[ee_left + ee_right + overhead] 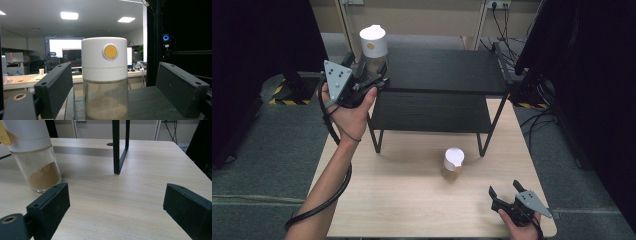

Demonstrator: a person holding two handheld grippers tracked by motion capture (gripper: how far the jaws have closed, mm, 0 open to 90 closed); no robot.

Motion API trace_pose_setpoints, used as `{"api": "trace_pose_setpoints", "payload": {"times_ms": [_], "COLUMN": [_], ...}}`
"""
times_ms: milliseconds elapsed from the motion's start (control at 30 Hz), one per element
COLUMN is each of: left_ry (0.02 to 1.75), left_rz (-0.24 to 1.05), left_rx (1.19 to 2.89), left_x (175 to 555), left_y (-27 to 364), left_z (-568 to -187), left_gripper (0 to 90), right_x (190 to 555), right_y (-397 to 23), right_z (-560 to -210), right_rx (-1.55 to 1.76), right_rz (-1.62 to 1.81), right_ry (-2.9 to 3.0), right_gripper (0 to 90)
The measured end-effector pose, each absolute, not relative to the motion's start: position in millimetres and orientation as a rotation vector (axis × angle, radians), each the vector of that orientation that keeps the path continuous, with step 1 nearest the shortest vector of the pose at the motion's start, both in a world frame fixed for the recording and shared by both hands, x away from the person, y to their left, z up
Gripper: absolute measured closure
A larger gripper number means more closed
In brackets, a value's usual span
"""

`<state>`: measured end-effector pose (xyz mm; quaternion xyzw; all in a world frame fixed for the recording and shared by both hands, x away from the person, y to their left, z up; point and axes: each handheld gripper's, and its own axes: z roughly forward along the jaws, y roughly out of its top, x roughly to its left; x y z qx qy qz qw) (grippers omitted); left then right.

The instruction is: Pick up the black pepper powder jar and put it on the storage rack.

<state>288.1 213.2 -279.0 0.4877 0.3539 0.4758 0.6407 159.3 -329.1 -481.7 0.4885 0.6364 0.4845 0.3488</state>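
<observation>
The left claw (373,79) is spread wide around a spice jar (373,50) at the shelf's (447,70) left front corner, not yet gripping; closing comes next. The right claw (507,189) rests released near the tabletop's (412,200) right front corner, another jar (453,161) mid-tabletop.

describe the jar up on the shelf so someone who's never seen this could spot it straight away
Find the black two-tier shelf standing at the far side of the wooden table. At its top left corner stands a glass jar with a tall white cap, between the open fingers of the left gripper. Unlike the other jar, it stands on the shelf, not on the tabletop.
</observation>
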Motion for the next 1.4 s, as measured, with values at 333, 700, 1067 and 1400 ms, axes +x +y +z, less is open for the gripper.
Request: {"api": "trace_pose_setpoints", "payload": {"times_ms": [333, 700, 1067, 1400], "left_ry": [0.777, 0.773, 0.779, 0.794], "left_rz": [1.073, 1.052, 1.011, 1.011], "left_rx": [1.110, 1.151, 1.155, 1.175], "left_x": [267.9, 253.1, 237.3, 224.8], "left_y": [218.8, 223.0, 229.7, 233.2], "left_z": [-299.2, -327.7, -357.2, -382.0], "left_gripper": [12.9, 12.8, 12.5, 12.2], "right_x": [159.1, 159.2, 158.7, 159.0], "right_y": [-329.0, -328.9, -328.6, -328.0], "right_z": [-481.8, -481.8, -482.2, -481.4], "right_rx": [1.266, 1.266, 1.263, 1.265], "right_rz": [1.256, 1.255, 1.254, 1.254], "right_ry": [1.647, 1.648, 1.646, 1.651], "right_gripper": [7.3, 7.3, 7.2, 7.2]}}
